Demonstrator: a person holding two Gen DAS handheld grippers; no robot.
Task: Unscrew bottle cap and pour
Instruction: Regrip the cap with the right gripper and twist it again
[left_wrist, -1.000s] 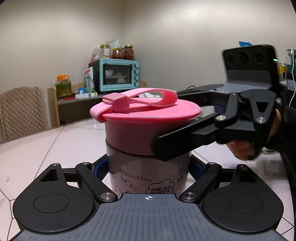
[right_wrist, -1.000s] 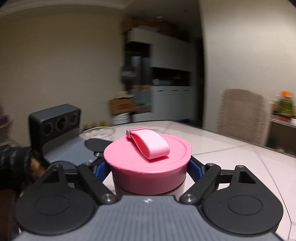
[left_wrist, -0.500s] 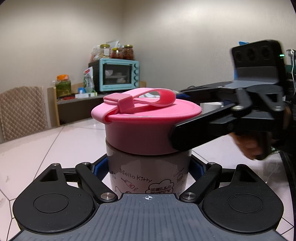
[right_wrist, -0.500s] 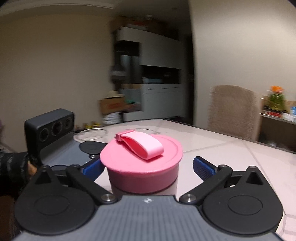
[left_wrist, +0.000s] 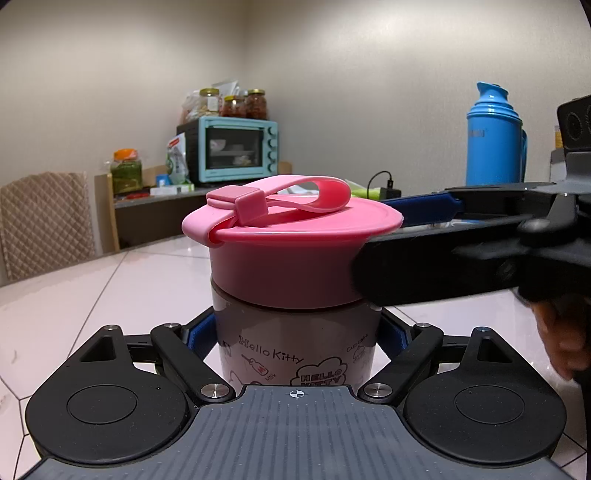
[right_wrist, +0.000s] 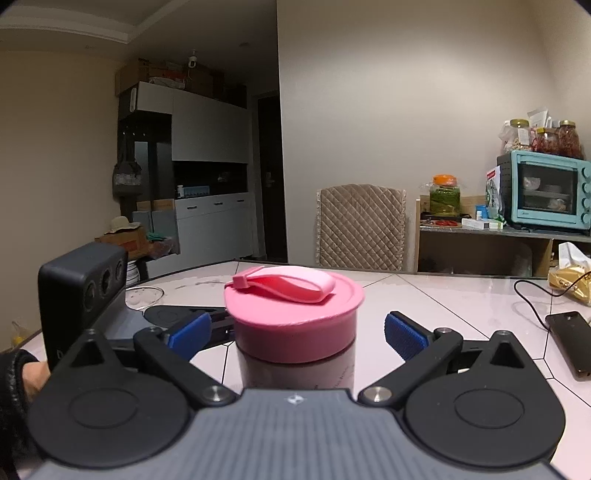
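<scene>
Pink cap (right_wrist: 293, 325) between right hand-held gripper (right_wrist: 295, 334) fingers, untouched

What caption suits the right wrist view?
Right gripper, jaws just closing slightly but clear, straddles the pink cap of a bottle.

Your left wrist view looks almost level along its own jaws, very near the bottle (left_wrist: 295, 332), which fills the centre; the toaster oven (left_wrist: 236, 149) stands far back at 11 o'clock and the right gripper (left_wrist: 410, 240) enters from 3 o'clock. Your right wrist view faces the same bottle (right_wrist: 295, 365) from roughly a quarter turn around, just as close. Both views share the pink cap (right_wrist: 293, 314), the quilted chair (right_wrist: 360, 227), the oven and the bench (right_wrist: 461, 295).
</scene>
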